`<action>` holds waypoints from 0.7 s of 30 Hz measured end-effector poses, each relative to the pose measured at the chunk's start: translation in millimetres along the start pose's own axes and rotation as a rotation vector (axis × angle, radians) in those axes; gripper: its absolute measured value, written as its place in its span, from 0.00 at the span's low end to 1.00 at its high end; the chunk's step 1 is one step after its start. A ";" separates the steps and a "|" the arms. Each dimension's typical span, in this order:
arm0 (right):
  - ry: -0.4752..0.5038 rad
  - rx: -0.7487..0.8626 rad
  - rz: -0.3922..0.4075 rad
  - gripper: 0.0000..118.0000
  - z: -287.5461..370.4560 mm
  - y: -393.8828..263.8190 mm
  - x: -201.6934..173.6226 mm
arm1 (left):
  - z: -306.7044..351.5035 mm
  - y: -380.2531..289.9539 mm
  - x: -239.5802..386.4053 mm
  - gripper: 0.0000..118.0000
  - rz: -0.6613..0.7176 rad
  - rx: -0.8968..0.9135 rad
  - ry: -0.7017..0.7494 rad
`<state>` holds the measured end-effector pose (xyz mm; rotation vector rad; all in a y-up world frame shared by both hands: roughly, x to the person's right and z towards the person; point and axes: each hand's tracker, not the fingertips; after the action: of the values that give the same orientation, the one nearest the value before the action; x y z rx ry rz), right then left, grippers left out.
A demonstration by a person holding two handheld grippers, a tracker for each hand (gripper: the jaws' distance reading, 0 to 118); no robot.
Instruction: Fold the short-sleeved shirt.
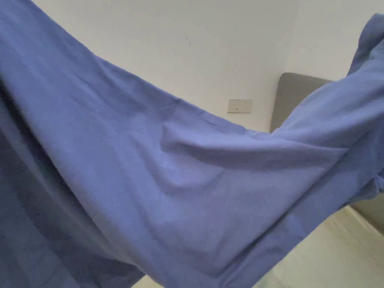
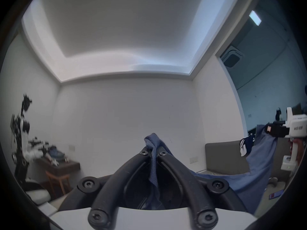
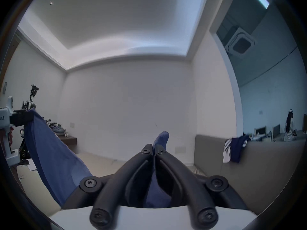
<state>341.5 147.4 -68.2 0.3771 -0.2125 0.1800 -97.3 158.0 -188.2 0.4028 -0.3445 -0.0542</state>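
Note:
A blue short-sleeved shirt (image 1: 180, 180) hangs stretched in the air across the head view, sagging in the middle. In the left gripper view my left gripper (image 2: 153, 152) is shut on a bunched edge of the shirt (image 2: 153, 144), which pokes out above the tips. The cloth runs off to the right to the other gripper (image 2: 274, 130), which pinches its far end. In the right gripper view my right gripper (image 3: 153, 149) is shut on the shirt (image 3: 162, 138), and the cloth (image 3: 49, 150) stretches left to the other gripper (image 3: 20, 117).
A grey headboard (image 1: 296, 93) stands against the white wall, with a wall socket (image 1: 240, 106) beside it. Dark and white clothing (image 3: 235, 149) is draped over the headboard top. A wooden side table (image 2: 58, 165) with clutter stands at the left. A person (image 3: 289, 127) is far off at the right.

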 end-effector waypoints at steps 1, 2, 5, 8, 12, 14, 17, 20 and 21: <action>-0.007 -0.003 -0.014 0.01 3.9 3.0 6.0 | 2.3 8.9 -0.3 0.01 -0.023 0.009 0.000; -0.005 0.008 -0.025 0.01 5.4 9.2 8.6 | 4.7 17.3 -1.3 0.01 -0.031 0.020 0.000; 0.001 0.027 -0.022 0.01 5.7 20.0 10.8 | 3.3 31.0 -9.9 0.01 -0.034 0.027 -0.021; 0.004 0.016 -0.019 0.01 -5.7 19.9 14.2 | -11.0 32.7 -19.7 0.01 -0.033 -0.001 -0.046; 0.023 -0.045 -0.033 0.01 -41.3 9.7 18.6 | -54.4 18.2 -30.9 0.01 -0.058 -0.084 -0.033; 0.030 -0.090 -0.035 0.01 -70.9 0.9 18.3 | -85.2 5.2 -39.1 0.01 -0.043 -0.129 -0.024; 0.047 -0.170 -0.048 0.01 -125.4 -20.3 18.5 | -135.2 -19.3 -50.3 0.01 -0.019 -0.186 0.000; 0.048 -0.264 -0.120 0.01 -184.8 -52.6 17.7 | -186.3 -49.5 -56.6 0.01 -0.012 -0.231 0.039; 0.065 -0.278 -0.085 0.01 -204.4 -60.7 13.0 | -202.8 -61.6 -58.6 0.01 -0.013 -0.241 0.044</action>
<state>402.0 171.8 -271.6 0.1035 -0.1543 0.0772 -82.6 184.3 -406.0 0.1679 -0.2884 -0.0986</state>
